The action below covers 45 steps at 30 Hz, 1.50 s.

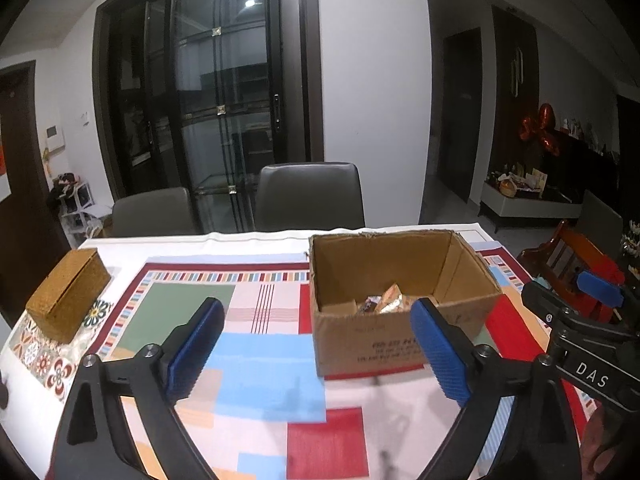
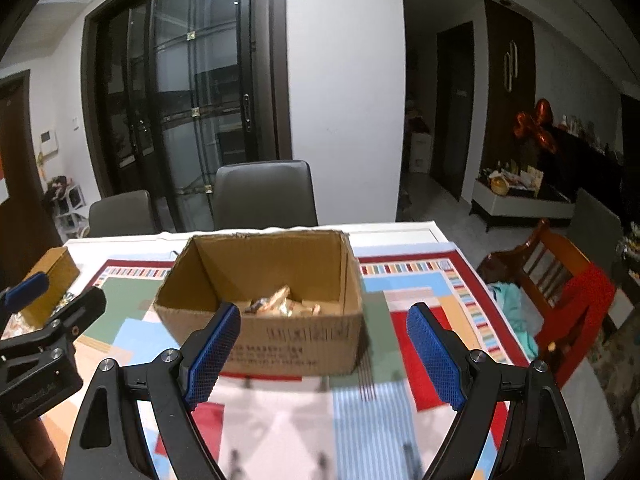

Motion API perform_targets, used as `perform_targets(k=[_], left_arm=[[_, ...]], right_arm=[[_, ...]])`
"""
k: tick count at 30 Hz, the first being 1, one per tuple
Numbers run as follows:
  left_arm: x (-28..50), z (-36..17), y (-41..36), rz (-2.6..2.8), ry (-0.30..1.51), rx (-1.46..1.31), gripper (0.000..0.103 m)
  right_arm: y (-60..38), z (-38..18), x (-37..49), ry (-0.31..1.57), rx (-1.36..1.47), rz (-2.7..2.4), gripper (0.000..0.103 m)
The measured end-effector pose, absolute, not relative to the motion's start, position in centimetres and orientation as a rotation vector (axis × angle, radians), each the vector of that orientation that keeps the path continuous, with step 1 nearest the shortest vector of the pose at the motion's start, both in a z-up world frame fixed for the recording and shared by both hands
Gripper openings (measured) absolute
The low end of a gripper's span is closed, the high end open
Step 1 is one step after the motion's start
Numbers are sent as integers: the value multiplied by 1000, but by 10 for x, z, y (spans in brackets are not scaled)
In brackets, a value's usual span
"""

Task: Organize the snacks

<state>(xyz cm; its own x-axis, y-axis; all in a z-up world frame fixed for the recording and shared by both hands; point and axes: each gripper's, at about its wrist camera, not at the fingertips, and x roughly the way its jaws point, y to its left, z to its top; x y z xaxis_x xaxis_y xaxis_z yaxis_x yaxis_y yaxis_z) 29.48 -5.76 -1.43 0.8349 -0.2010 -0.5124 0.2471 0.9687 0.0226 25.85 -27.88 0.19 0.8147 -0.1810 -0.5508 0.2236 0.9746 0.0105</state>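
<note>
1. Cardboard, brown and open-topped, the box (image 2: 260, 304) stands on the tabletop (image 2: 416, 284) with wrapped snacks (image 2: 280, 302) lying on its floor.
2. The right gripper (image 2: 324, 354) hangs just in front of the box, jaws wide, nothing between them.
3. The left gripper (image 1: 316, 350) is beside the box's near left corner, jaws wide and empty.
4. A woven golden case (image 1: 68, 294) sits well apart at the left edge.
5. Two grey chairs (image 1: 310, 196) stand behind.
</note>
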Motion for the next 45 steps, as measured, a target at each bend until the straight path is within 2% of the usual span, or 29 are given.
perform_targets(k=[8,12,25,45], left_arm=[[254,-17,-47,-223,569,103,99],[230,-19,-42,-219,585,100,100],[153,-31,-16,-195,606,67,100],[44,-51,16,-159,607,19,102]], right_arm=[[-270,3,218,591,89,-215,86],[-268,1,193,597,96,-206,92],[-244,0,115,577,33,-197,92],[-234,-14,20,579,110,-188,92]])
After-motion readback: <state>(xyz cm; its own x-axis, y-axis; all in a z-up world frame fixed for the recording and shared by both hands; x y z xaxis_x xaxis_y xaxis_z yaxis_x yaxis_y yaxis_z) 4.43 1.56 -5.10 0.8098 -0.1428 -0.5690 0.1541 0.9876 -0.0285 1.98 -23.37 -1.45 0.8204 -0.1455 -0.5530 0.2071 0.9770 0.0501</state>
